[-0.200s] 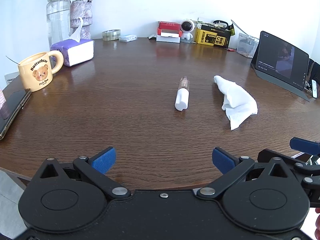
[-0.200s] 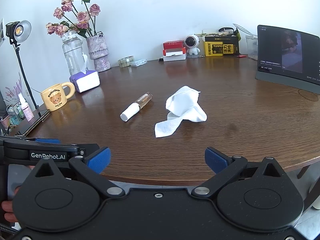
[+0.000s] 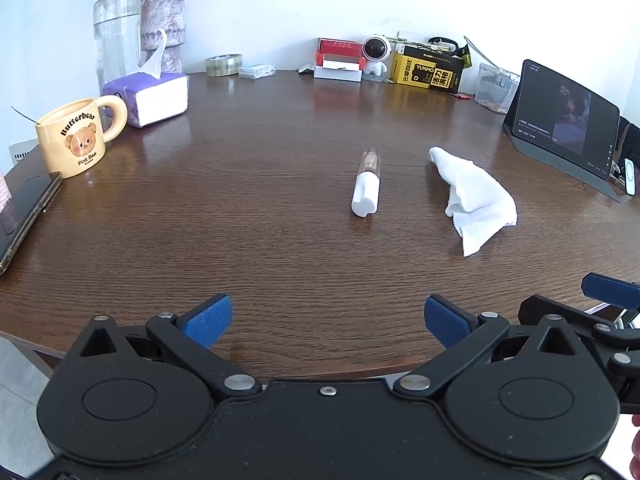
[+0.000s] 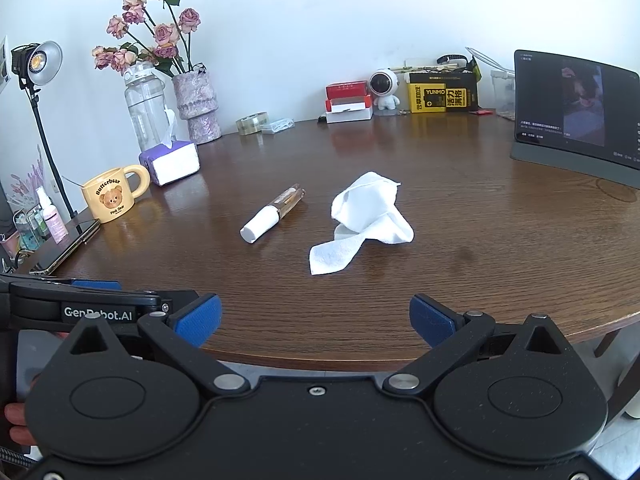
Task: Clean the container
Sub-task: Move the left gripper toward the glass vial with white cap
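Note:
A small clear bottle with a white cap (image 3: pixel 367 184) (image 4: pixel 273 213) lies on its side near the middle of the brown table (image 3: pixel 260 240) (image 4: pixel 500 232). To its right rests a crumpled white cloth (image 3: pixel 472 200) (image 4: pixel 368 220). My left gripper (image 3: pixel 328 322) hovers open over the table's near edge, with nothing between its blue pads. My right gripper (image 4: pixel 316 320) is likewise open and empty, short of the cloth. Both objects lie well ahead of the fingers, untouched.
A yellow bear mug (image 3: pixel 76 140), a tissue box (image 3: pixel 156 96), a phone (image 3: pixel 24 216), a water bottle and a flower vase (image 4: pixel 198 108) stand at the left. Boxes and a small figurine (image 3: pixel 376 56) line the back wall. A tablet on a stand (image 4: pixel 576 112) is at the right.

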The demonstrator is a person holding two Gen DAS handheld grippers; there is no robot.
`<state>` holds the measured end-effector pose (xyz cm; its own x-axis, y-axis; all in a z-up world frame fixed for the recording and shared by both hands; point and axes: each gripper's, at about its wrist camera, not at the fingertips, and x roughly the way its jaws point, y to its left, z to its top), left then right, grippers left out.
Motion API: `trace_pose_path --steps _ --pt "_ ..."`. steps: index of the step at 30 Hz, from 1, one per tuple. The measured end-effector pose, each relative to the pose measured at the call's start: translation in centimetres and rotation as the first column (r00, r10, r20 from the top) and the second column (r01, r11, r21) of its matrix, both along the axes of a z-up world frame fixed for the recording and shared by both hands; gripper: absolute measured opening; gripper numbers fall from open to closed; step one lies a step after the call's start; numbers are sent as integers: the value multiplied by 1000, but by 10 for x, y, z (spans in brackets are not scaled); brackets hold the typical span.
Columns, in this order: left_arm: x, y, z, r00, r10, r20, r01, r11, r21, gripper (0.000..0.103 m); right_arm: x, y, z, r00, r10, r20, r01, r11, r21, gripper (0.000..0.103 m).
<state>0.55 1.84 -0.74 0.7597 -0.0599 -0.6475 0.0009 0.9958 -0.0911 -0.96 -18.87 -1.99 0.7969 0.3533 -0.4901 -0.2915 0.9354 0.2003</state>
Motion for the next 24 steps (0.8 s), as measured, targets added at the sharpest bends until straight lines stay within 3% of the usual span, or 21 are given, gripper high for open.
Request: trace_pose_path --steps 9,13,24 --pt "0 -8 -8 1000 0 -15 0 1000 0 103 0 -2 -2 1000 -3 -5 3 1000 2 102" --pt "5 -5 -3 1000 -21 -2 21 998 -58 103 2 -2 -1 1000 -3 -2 3 1000 3 102" --pt "21 -28 4 998 -38 47 38 999 0 103 14 -8 6 999 4 41 -4 1000 -17 102"
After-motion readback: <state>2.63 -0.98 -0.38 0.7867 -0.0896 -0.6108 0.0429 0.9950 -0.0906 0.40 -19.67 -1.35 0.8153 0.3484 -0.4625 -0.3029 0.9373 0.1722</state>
